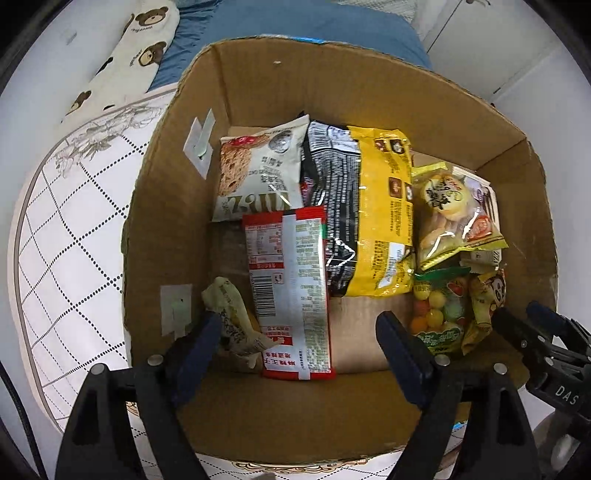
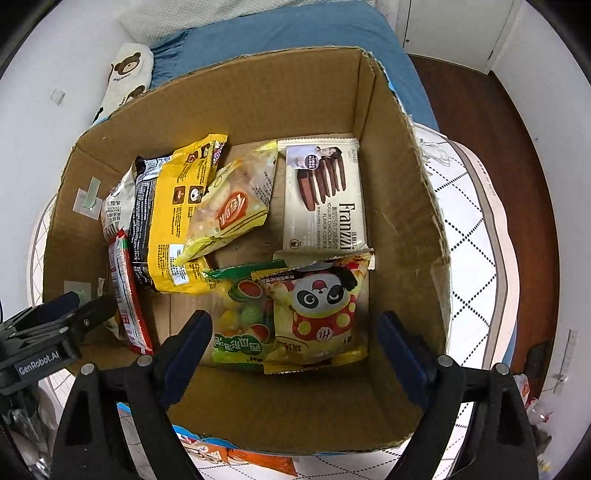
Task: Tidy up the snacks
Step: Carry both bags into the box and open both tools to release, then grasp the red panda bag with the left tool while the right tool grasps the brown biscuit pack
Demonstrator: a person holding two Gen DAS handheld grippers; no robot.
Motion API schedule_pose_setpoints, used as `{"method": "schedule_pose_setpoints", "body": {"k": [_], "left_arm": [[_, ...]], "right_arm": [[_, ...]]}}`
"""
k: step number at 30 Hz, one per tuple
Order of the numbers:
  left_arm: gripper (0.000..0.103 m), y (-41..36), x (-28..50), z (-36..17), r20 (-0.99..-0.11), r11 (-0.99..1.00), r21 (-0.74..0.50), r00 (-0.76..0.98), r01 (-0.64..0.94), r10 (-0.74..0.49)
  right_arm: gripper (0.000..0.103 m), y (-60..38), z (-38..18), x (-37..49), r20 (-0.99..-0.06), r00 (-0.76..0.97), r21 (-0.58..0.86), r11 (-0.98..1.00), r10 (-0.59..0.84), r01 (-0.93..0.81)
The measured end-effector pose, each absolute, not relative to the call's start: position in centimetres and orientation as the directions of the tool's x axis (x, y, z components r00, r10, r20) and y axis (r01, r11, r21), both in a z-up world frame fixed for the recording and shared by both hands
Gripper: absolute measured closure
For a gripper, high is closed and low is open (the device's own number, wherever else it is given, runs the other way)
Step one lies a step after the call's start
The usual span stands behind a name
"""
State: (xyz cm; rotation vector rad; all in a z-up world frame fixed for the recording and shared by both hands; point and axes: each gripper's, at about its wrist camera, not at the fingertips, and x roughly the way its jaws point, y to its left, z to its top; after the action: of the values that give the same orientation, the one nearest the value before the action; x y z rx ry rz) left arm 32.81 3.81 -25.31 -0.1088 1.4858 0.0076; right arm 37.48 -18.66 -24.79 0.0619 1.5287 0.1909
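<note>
Two wide, empty claws, left claw (image 1: 295, 334) and right claw (image 2: 295, 330), overlook "Franzzi" cookies (image 2: 325, 195).

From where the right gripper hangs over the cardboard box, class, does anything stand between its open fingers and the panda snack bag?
Nothing visible does. The right gripper is open above the panda snack bag, which lies on top, partly over the green candy bag, inside the cardboard box.

We see a quilted white mattress (image 1: 66, 236) carrying the open cardboard box (image 1: 258, 85); a blue blanket (image 1: 306, 22) and a bear-print pillow (image 1: 136, 51) lie on it behind the box.
</note>
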Motion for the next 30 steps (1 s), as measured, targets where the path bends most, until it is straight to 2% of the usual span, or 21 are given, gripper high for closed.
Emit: {"method": "schedule_pose_setpoints", "body": {"k": [12, 30], "left_arm": [[0.017, 2.9, 30.3, -20.9, -0.973, 0.999, -0.034, 0.231, -0.029, -0.026], [0.017, 2.4, 21.2, -11.3, -0.854, 1.000, -0.004, 0.520, 0.002, -0.005]], "right_arm": [[0.010, -18.5, -21.4, 35.9, -0.981, 0.128, 0.130, 0.986, 0.144, -0.107], [0.010, -19.6, -11.3, 27.4, -0.912, 0.381, 0.105, 0.984, 0.153, -0.142]]}}
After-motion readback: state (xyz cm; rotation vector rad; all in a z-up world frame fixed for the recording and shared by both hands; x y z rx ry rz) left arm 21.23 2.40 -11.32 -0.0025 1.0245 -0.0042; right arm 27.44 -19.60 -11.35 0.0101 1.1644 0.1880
